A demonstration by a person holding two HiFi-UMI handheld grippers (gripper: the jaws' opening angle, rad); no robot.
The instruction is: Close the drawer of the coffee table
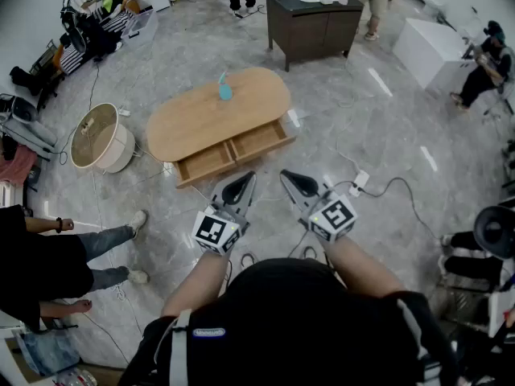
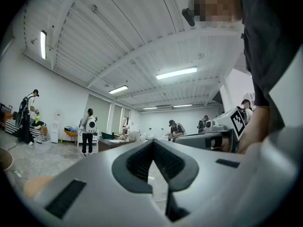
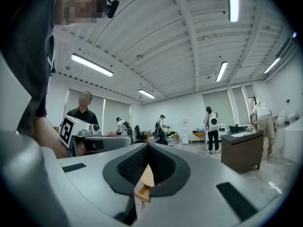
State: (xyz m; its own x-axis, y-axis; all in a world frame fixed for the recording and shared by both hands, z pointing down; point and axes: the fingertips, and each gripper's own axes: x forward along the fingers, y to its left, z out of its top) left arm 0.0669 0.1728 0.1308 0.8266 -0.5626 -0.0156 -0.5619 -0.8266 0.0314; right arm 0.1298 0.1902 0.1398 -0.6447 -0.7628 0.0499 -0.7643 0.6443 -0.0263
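The oval wooden coffee table (image 1: 201, 117) stands on the grey floor ahead of me, with a small teal object (image 1: 224, 91) on its top. Two drawers on its near side are pulled out side by side: the left drawer (image 1: 205, 164) and the right drawer (image 1: 260, 141). My left gripper (image 1: 246, 181) and right gripper (image 1: 290, 180) are held level, a short way in front of the drawers and touching neither. Both are shut with nothing in them. In the right gripper view a sliver of the table (image 3: 146, 180) shows past the closed jaws of the right gripper (image 3: 147, 149). The left gripper (image 2: 153, 146) looks out into the room.
A dark cabinet (image 1: 314, 24) stands beyond the table. A round white drum (image 1: 100, 139) sits to the table's left. A power strip with its cable (image 1: 359, 182) lies on the floor at the right. A bystander's legs (image 1: 113, 252) are near left, and several people stand around.
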